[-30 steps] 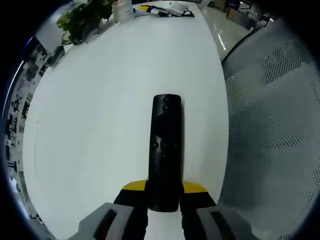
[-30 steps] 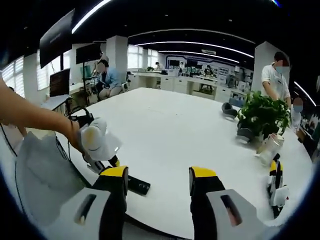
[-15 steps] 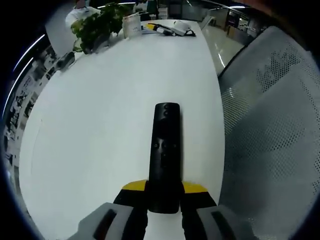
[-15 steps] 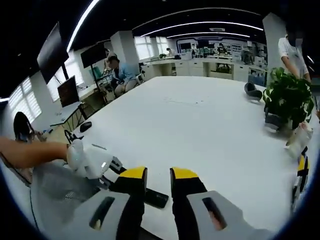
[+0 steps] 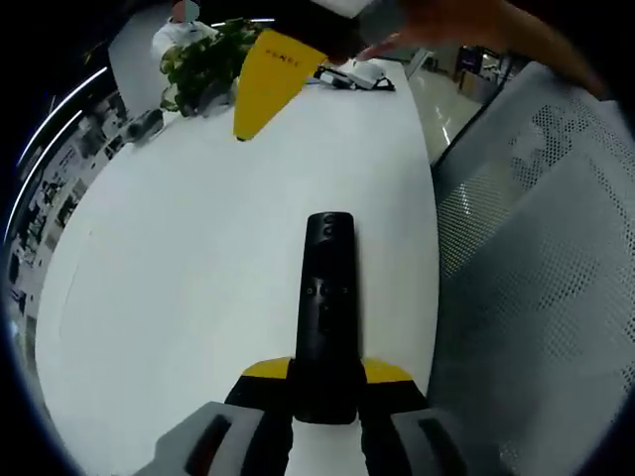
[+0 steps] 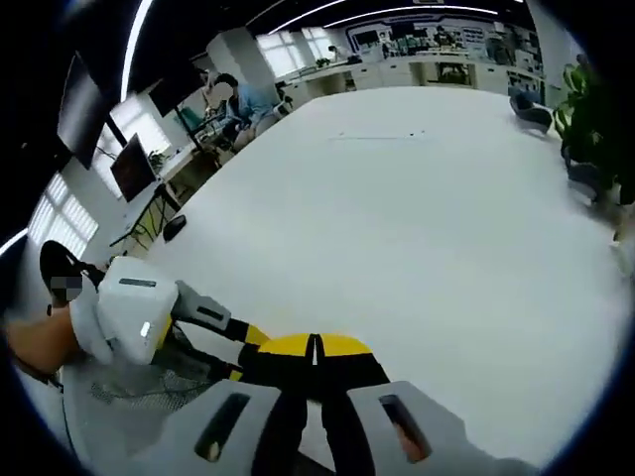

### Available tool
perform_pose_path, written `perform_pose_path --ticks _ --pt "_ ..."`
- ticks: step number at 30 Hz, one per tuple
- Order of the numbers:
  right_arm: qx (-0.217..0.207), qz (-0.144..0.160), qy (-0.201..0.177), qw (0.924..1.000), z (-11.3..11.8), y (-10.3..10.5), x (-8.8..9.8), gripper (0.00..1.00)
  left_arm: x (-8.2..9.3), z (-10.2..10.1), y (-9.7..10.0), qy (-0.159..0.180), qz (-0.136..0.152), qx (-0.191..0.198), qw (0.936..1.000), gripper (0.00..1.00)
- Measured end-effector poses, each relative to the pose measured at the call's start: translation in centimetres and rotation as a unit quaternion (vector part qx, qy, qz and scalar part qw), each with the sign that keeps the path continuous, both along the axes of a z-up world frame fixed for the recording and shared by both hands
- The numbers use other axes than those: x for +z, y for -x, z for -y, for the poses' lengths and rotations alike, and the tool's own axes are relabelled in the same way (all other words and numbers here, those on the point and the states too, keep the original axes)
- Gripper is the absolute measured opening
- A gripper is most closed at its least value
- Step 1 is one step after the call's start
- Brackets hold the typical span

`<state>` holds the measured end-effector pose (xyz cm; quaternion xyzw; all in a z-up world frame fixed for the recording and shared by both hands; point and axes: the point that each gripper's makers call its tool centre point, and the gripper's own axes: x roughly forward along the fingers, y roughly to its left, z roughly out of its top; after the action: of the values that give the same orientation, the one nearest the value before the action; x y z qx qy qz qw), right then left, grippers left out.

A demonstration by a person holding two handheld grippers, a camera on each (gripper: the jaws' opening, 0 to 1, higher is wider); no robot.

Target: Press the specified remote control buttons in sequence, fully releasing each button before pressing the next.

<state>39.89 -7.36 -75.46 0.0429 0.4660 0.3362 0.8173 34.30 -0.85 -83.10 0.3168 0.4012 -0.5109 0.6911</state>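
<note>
Remote (image 5: pixel 326 312): long, slim, black, w/ rounded far end. A round button sits near that far end, and a small cluster of buttons abt midway down; labels too small to read. It lies along the white table (image 5: pixel 179 288), close to the table's edge on the chair side, and its near end is pinched between the yellow-tipped jaws of the left gripper (image 5: pixel 325 382), which are clamped on it from both sides.

Left gripper view also has the yellow tip of the right gripper (image 5: pixel 270 81) coming in from the top, above the table and well apart from the remote, w/ a hand (image 5: pixel 466 28) behind it. At the table's far end stand a potted plant (image 5: pixel 203 61) and some small clutter, too blurred to name. A grey mesh chair back (image 5: pixel 541 268) sits alongside the table.

Right gripper view looks the other way across the broad white table (image 6: pixel 417 198). The right gripper (image 6: pixel 314 349) has its two yellow tips pressed together, nothing between them. To their left is the white body of the left gripper (image 6: pixel 129 317) w/ a hand (image 6: pixel 40 342) on it; the remote is hidden behind the jaws there. This view takes in the office behind: desks, a monitor (image 6: pixel 131 167), a seated person (image 6: pixel 243 99), and a plant (image 6: pixel 595 99) at the right edge. Whether the right tips touch anything, can't tell.
</note>
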Motion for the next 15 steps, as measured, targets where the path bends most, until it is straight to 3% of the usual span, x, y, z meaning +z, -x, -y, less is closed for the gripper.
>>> perform_pose_path --ticks 2,7,10,15 --pt "-0.009 -0.036 0.015 0.9992 0.8 0.9 -1.2 0.0 0.1 0.1 0.1 0.009 0.001 -0.002 1.0 0.24" --pt "-0.02 -0.065 0.049 0.9965 1.9 1.3 -2.6 0.0 0.1 0.6 0.4 0.021 0.0 -0.022 0.9995 0.24" --pt "-0.02 -0.09 0.092 0.9915 3.1 2.0 -3.9 0.0 0.1 0.8 0.5 0.023 0.002 -0.032 0.9992 0.24" --pt "-0.02 -0.132 0.104 0.9855 3.3 3.1 -5.1 0.0 0.1 1.0 0.7 0.024 0.002 -0.045 0.9987 0.24"
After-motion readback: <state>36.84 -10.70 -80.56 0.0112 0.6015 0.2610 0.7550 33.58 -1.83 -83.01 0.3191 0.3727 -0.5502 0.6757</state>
